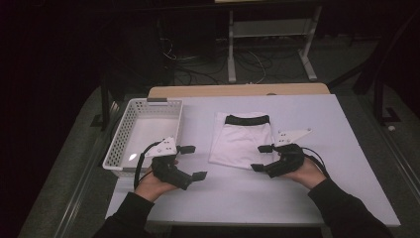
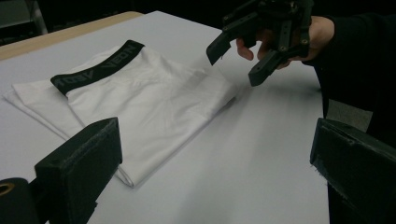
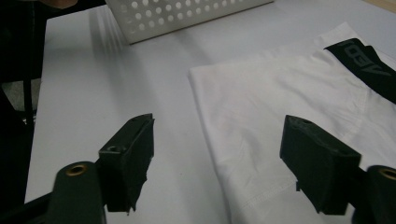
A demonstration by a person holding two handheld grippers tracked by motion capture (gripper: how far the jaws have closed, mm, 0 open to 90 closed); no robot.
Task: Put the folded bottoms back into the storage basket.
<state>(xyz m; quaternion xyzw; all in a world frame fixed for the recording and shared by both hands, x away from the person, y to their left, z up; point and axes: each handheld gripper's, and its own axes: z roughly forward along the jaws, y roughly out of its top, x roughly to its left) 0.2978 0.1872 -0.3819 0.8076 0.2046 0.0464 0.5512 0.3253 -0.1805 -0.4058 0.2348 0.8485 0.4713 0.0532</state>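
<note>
Beside the white basket (image 1: 130,144), on its right, the folded white shorts (image 1: 241,140) lie flat on the table (image 1: 307,198). At their near right corner the right gripper (image 1: 261,157) stands with jaws partly spread, empty, straddling the cloth's edge. Between basket and shorts the left gripper (image 1: 193,162) waits wide open, holding nothing. The step looks like the approach; next, pinch the hem cleanly.

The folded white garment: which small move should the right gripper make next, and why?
Probably ease the right gripper lower onto the near right edge of the folded white garment and close. Its jaws stand open astride that edge in the right gripper view, pressing nothing. The left gripper waits open between the garment and the white basket.
</note>
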